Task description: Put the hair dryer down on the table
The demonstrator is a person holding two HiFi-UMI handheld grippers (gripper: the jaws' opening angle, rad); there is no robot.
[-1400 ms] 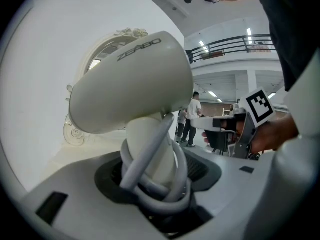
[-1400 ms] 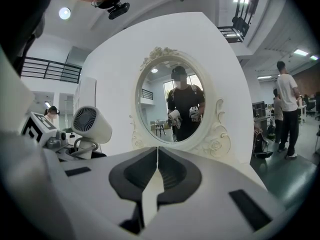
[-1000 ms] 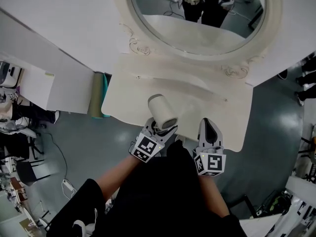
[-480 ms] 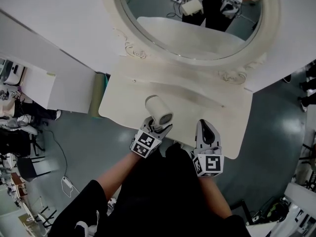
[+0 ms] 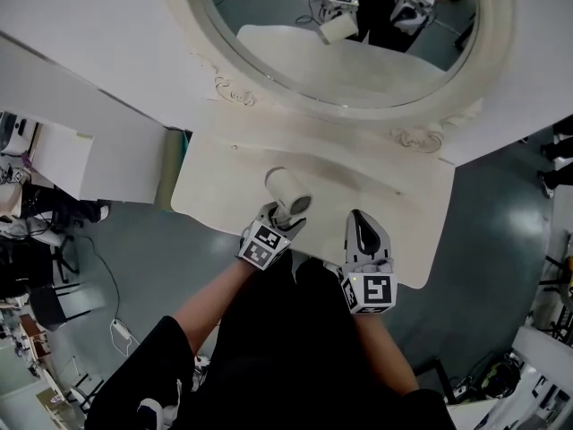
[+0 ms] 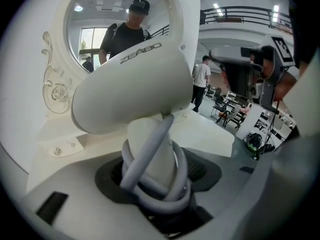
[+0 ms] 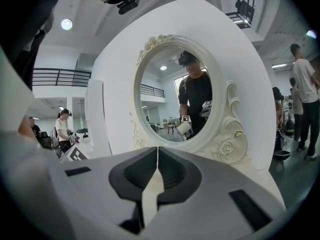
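Note:
A cream hair dryer (image 5: 288, 193) with a grey cord wound round its handle hangs over the front part of the cream dressing table (image 5: 407, 195). My left gripper (image 5: 283, 219) is shut on that handle. In the left gripper view the dryer's barrel (image 6: 130, 86) fills the middle, and the wrapped handle (image 6: 152, 159) sits between the jaws of the left gripper (image 6: 155, 184). My right gripper (image 5: 365, 238) hovers beside it at the table's front edge, shut and empty. In its own view the right gripper (image 7: 158, 154) has both jaws pressed together.
A large oval mirror (image 5: 358, 34) in an ornate cream frame stands at the back of the table and reflects both grippers; it also shows as the mirror (image 7: 172, 99). A white cabinet (image 5: 81, 155) stands left of the table. Grey floor surrounds it.
My left gripper has carried the hair dryer slightly forward, further over the table top. The right gripper has shifted a little with it and stays shut.

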